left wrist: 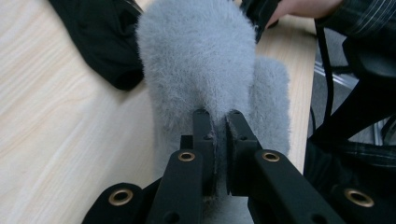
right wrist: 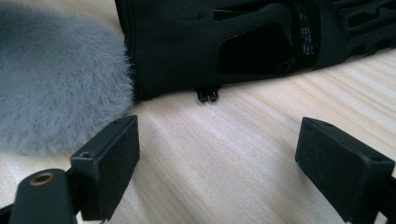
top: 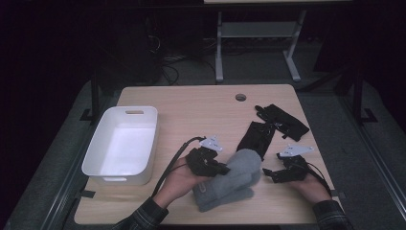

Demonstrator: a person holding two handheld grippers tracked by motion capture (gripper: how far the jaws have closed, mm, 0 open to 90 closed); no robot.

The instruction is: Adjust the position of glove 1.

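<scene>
Pinching the grey mitten at the table's near edge, the left gripper has its jaws clamped on the fluffy fabric; the right gripper rests beside it, jaws wide apart, black gloves lying beyond, white bin far left

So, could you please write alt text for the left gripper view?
The left gripper, jaws shut, pinches the edge of a fluffy grey mitten above a light wooden table. A black glove lies behind it.
</scene>
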